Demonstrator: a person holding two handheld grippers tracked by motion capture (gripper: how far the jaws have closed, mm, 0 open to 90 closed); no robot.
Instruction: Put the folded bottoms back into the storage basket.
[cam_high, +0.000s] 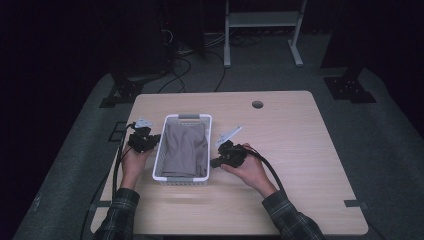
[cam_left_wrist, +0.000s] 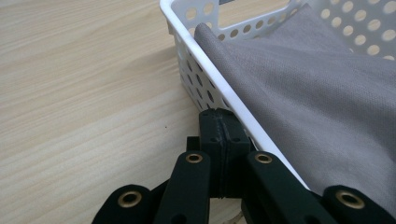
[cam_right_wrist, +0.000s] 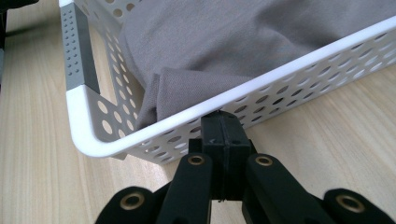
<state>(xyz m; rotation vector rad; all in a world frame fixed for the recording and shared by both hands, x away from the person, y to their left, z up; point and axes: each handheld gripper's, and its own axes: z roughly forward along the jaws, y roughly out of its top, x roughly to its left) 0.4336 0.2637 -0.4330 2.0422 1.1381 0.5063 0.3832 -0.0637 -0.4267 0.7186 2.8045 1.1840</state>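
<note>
A white perforated basket (cam_high: 161, 150) stands on the wooden table, with a folded grey cloth (cam_high: 184, 149) inside it. My left gripper (cam_high: 156, 138) sits at the basket's left wall; its jaws are pressed together with nothing between them, their tips (cam_left_wrist: 221, 122) just below the white rim (cam_left_wrist: 243, 119). My right gripper (cam_high: 214, 162) is at the basket's right side, also shut and empty, with its tips (cam_right_wrist: 222, 125) against the outer wall under the rim (cam_right_wrist: 233, 95). The grey cloth (cam_right_wrist: 219, 42) lies bunched against that wall.
The light wooden table (cam_high: 280, 150) has open surface to the right and in front of the basket. A round cable hole (cam_high: 257, 104) is at the far edge. Black cables trail from both grippers. A white frame stand (cam_high: 262, 30) is on the floor behind.
</note>
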